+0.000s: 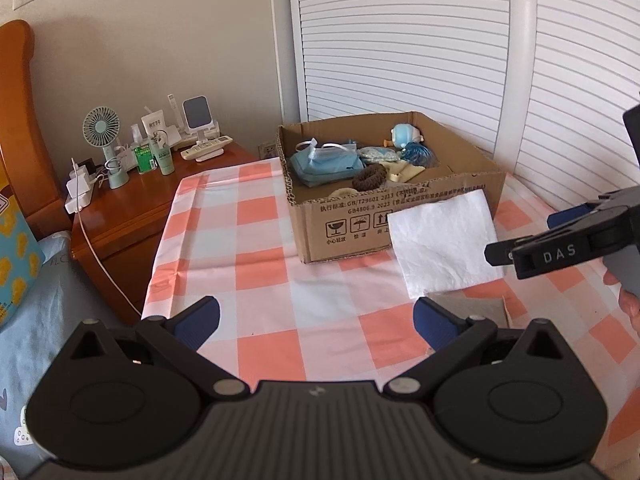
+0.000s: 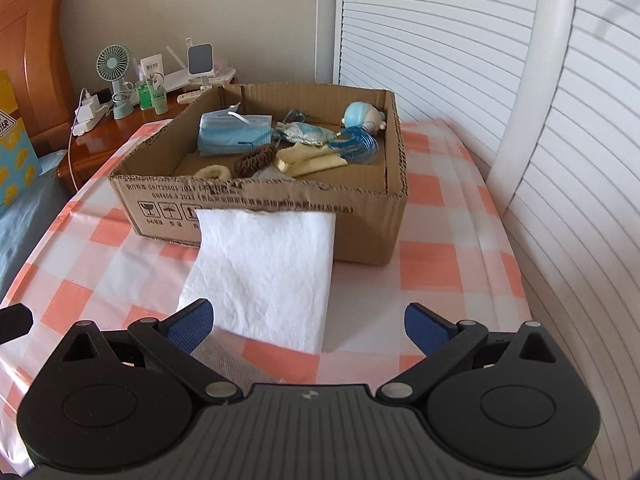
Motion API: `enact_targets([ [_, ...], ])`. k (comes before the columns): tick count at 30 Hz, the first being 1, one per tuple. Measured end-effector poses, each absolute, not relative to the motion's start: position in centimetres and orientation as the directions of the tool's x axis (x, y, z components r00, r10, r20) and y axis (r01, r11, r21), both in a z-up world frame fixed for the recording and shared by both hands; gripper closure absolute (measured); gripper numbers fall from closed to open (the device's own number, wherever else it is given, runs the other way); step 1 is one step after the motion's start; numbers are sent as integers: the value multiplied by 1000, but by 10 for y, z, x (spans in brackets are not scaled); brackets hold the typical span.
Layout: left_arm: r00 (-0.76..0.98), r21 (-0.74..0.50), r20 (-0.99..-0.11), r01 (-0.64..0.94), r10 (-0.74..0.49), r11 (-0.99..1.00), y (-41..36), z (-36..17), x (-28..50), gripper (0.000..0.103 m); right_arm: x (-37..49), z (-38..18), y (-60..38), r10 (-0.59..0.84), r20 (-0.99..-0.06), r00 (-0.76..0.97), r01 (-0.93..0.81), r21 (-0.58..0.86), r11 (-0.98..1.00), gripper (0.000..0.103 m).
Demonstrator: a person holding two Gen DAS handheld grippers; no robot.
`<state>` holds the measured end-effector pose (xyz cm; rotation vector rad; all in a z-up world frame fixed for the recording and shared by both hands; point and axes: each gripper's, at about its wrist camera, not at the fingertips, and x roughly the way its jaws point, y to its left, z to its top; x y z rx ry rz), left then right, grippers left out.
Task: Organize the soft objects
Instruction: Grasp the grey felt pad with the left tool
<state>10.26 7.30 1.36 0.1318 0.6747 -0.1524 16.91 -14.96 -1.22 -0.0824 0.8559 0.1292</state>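
- The white cloth [image 2: 264, 276] lies on the checked counter [image 2: 448, 264], its far edge propped against the front wall of the cardboard box [image 2: 360, 236], its near edge over a grey cloth [image 2: 236, 364] just in front of the right tongs [image 2: 308, 328].
- Both tongs are spread wide and empty: the right ones sit low over the white cloth's near edge, and the left tongs [image 1: 316, 320] hover over bare counter to the left.
- The step in hand looks like picking up the white cloth to put it in the box, which already holds blue masks [image 2: 232, 134], a brown scrunchie [image 2: 256, 160] and other small soft things.
- Do it well by pinching only the top sheet (the grey one beneath could come along), near a corner or the middle of the near edge.
- Lift high enough to clear the box wall, which is flimsy and could get dragged.
- Release over the box's free front area.
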Motion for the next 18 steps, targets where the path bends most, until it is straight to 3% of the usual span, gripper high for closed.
enact_targets([
  [18,686,53,-697,338,-208,940,26,-11,113,1,138,-51,-185,-27,-797,603,-67,-85,994,0],
])
